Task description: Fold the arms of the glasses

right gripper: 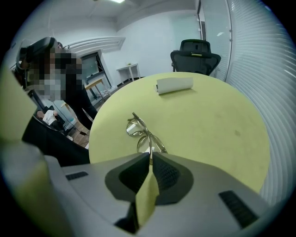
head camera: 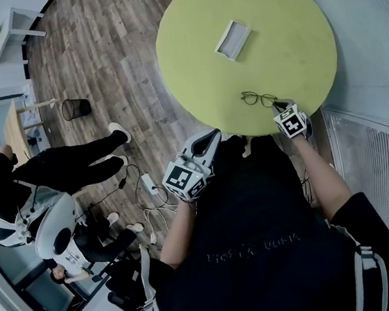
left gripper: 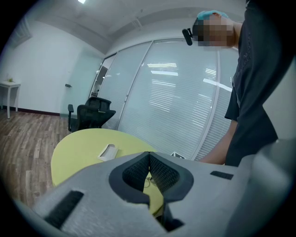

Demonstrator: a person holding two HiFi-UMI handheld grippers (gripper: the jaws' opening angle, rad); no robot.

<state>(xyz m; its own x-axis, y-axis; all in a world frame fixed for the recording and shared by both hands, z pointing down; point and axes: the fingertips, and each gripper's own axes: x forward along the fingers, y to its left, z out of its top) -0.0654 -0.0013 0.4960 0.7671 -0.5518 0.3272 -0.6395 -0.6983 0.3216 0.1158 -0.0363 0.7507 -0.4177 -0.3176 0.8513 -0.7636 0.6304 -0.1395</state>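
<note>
Thin-rimmed glasses (head camera: 258, 98) lie open near the front edge of the round yellow-green table (head camera: 293, 42). My right gripper (head camera: 277, 106) is at their right end. In the right gripper view its jaws are shut on the tip of one arm of the glasses (right gripper: 142, 133), right at the right gripper (right gripper: 151, 157) tips. My left gripper (head camera: 213, 136) hangs off the table's front edge, left of the glasses and apart from them. In its own view the left gripper (left gripper: 149, 156) has its jaws pressed together with nothing between them.
A white open case (head camera: 233, 39) lies further back on the table, case (right gripper: 174, 85). A black office chair (right gripper: 194, 53) stands behind the table by the blinds. On the wooden floor to the left are a wire bin (head camera: 74, 108), cables and a seated person (head camera: 56, 167).
</note>
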